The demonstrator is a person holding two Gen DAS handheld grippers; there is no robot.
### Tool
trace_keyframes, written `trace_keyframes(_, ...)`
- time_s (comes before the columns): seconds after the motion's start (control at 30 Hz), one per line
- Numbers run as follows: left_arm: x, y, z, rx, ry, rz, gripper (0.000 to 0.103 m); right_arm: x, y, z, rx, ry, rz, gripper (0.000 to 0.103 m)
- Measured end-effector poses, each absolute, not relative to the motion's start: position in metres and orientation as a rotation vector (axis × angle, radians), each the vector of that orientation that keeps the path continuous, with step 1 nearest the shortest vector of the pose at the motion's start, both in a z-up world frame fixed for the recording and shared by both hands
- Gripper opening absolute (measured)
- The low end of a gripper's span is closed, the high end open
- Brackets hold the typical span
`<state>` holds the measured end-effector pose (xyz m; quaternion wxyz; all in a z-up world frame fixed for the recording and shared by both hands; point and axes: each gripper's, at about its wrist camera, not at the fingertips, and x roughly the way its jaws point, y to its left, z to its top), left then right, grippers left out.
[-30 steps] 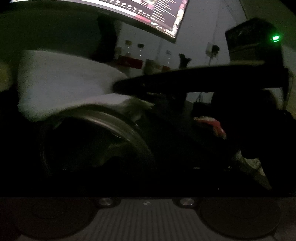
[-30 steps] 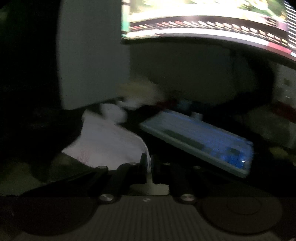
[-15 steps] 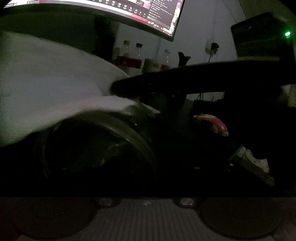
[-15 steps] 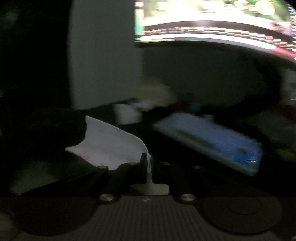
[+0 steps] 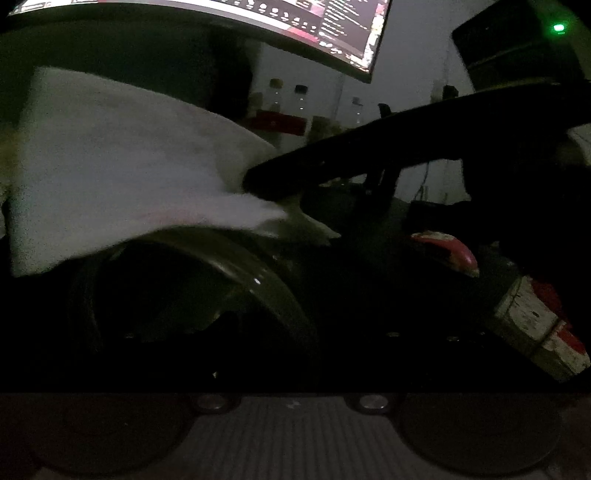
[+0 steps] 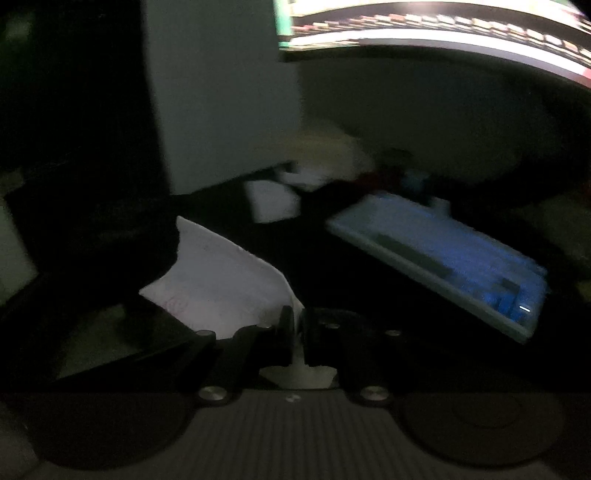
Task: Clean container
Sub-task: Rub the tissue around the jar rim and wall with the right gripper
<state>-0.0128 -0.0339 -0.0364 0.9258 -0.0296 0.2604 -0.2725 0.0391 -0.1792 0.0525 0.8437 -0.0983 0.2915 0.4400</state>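
The scene is very dark. In the left wrist view a round dark container with a glossy rim fills the lower left, close to the camera; my left gripper's fingers are lost in shadow around it. A white tissue hangs over its far rim, pinched by my right gripper, which reaches in from the right. In the right wrist view my right gripper is shut on the tissue, which fans out to the left of it.
A lit monitor hangs overhead, with small bottles behind. A red-and-white object and a box lie at the right. A blue-lit keyboard and a white box sit on the dark desk.
The tissue has swept across the container's rim, swinging left and back. The right wrist view has shifted left; the keyboard now sits further right.
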Motion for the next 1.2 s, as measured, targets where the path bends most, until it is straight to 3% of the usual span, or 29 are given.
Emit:
trace_keyframes(0.23,-0.010,-0.030,-0.034,-0.077,0.541,-0.530,0.062,0.062,-0.173,0.040,-0.283,0.562,0.721,0.009)
trace_keyframes(0.97,0.000,-0.020,-0.028,-0.084,0.555,-0.459,0.062,0.019,-0.163,0.038,-0.186,0.450,0.927,0.009)
trace_keyframes(1.2,0.005,-0.014,-0.027,-0.083,0.558,-0.442,0.064,0.050,-0.168,0.030,-0.171,0.462,0.730,0.009)
